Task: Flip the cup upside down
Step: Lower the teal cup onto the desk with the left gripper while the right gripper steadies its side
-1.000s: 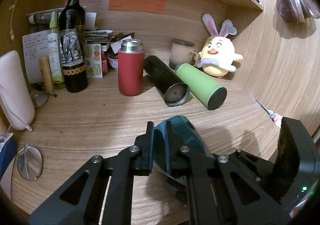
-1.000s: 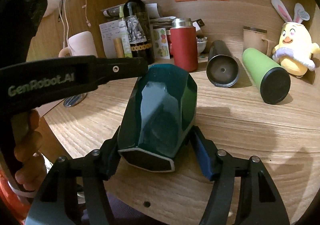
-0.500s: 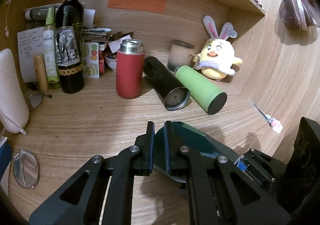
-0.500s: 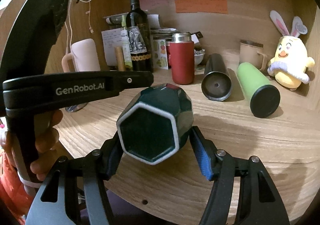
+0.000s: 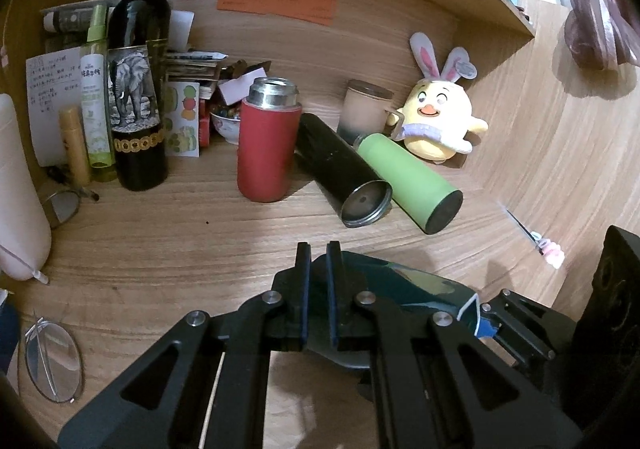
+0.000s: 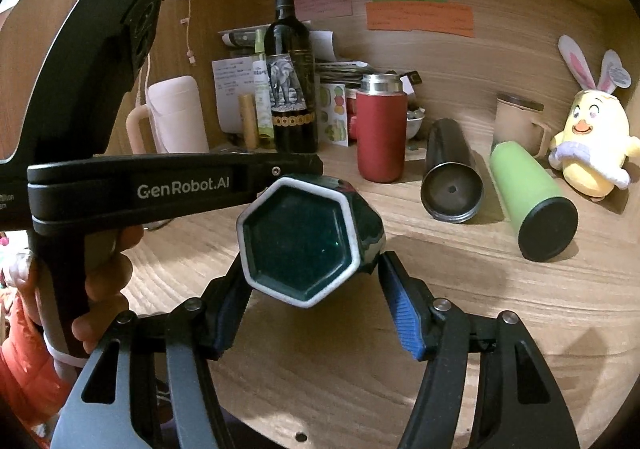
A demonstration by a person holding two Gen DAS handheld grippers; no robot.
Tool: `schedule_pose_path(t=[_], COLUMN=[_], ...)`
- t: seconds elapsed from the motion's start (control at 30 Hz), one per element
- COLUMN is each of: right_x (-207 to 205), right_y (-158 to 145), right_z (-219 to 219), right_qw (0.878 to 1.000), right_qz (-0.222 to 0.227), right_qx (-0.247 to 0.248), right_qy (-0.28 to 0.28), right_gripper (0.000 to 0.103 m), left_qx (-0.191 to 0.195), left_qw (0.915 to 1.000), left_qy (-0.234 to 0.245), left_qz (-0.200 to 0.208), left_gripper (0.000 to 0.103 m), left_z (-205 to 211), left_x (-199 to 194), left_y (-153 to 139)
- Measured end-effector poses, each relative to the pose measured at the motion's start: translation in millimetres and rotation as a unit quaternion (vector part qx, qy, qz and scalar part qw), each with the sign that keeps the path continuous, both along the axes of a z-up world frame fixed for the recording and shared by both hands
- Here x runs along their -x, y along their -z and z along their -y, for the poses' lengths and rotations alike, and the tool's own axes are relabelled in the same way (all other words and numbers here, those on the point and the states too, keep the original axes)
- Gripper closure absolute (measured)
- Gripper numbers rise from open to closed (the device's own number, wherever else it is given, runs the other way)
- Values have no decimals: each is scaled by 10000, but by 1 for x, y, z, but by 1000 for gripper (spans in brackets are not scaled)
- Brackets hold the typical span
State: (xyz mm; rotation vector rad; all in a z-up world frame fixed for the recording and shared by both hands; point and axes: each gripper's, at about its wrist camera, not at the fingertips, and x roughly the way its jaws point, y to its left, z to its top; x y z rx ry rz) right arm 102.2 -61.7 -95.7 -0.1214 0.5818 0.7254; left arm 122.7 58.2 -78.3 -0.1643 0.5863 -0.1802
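Sideways now, cup [image 6: 298, 239] mouth faces the right gripper [image 6: 310, 309]

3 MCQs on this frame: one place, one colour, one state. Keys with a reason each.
1. The green flask lies: A) right of the black flask B) behind the wine bottle C) inside the cup
2. The upright flask is: A) blue B) red C) white
3. The cup is: A) upright on the desk B) held on its side C) upside down on the desk
1 A: they lie side by side. 2 B: red body, steel neck. 3 B: left tongs pinch it, mouth facing the right camera.
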Motion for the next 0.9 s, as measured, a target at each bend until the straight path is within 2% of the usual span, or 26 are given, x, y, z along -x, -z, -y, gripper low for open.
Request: schedule_pose_path(t=[0.23, 0.4, 0.5, 0.6, 0.8, 0.9], right_x=[-10, -16, -21, -25, -30, -31], right_y=[-3, -3, -4, -3, -3, -3], right_z=[-7, -8, -10, -12, -12, -12], right_qw=[10000, 10000, 10000, 10000, 10000, 9999], right_qz=[10, 9, 35, 60, -5, -76], right_qx=[45, 4, 19, 54, 16, 9], right_qy=[-16, 1, 12, 25, -39, -69], right_gripper=[43, 45, 46, 51, 51, 51], left_qx=[292, 352, 324, 190, 222, 112], left_qw=[9993, 9986, 9984, 9987, 9984, 9989], left_qy=[122, 203, 176, 137, 65, -69], left_qz=[-199, -334, -428, -450, -509, -446], left_gripper=[97, 97, 97, 99, 100, 99], left_z=[-16, -22, -24, -22, -26, -25], left_x=[-14, -24, -30, -31, -32, -26], left_y=[3, 7, 10, 10, 11, 9])
